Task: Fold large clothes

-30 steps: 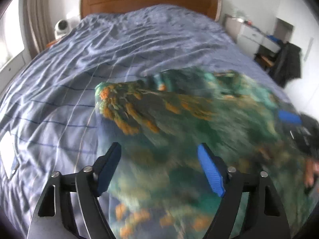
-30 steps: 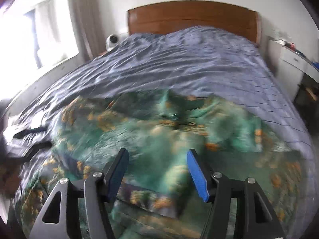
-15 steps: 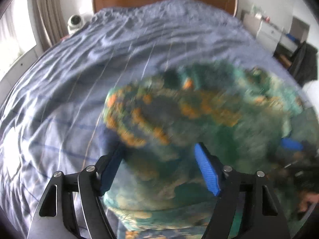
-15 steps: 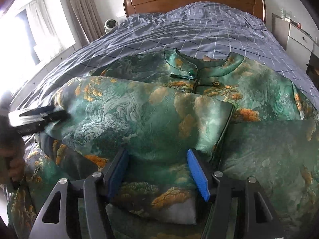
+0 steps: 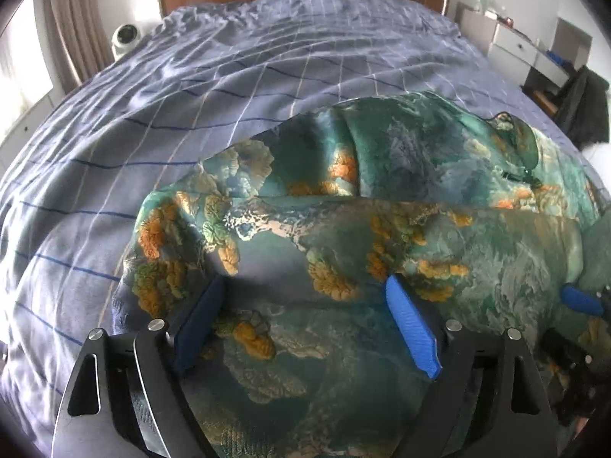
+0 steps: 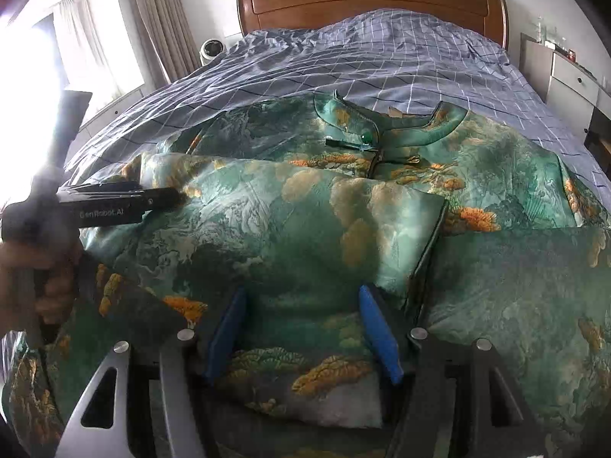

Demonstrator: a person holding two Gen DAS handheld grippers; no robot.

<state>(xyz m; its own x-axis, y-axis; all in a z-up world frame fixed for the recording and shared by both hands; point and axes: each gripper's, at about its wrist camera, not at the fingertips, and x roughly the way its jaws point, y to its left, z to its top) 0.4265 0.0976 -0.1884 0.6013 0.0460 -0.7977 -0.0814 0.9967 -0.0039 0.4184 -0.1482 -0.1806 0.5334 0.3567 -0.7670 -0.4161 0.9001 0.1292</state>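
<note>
1. Left wrist view: the left gripper [image 5: 305, 324] is opening, its jaws spread over the green brocade robe [image 5: 382, 229] and pinching nothing. The robe lies on the blue checked bed [image 5: 191, 95], its sleeve folded across the chest. Best lift straight off, so the slippery satin keeps its fold

2. Right wrist view: the right gripper [image 6: 303, 328] straddles the sleeve's cuff end below the collar [image 6: 382, 126]; whether it pinches, I cannot tell. The glossy weave shows orange clouds

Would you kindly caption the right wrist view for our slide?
Right gripper astride a folded green landscape-print silk garment on a blue checked bedspread.
</note>
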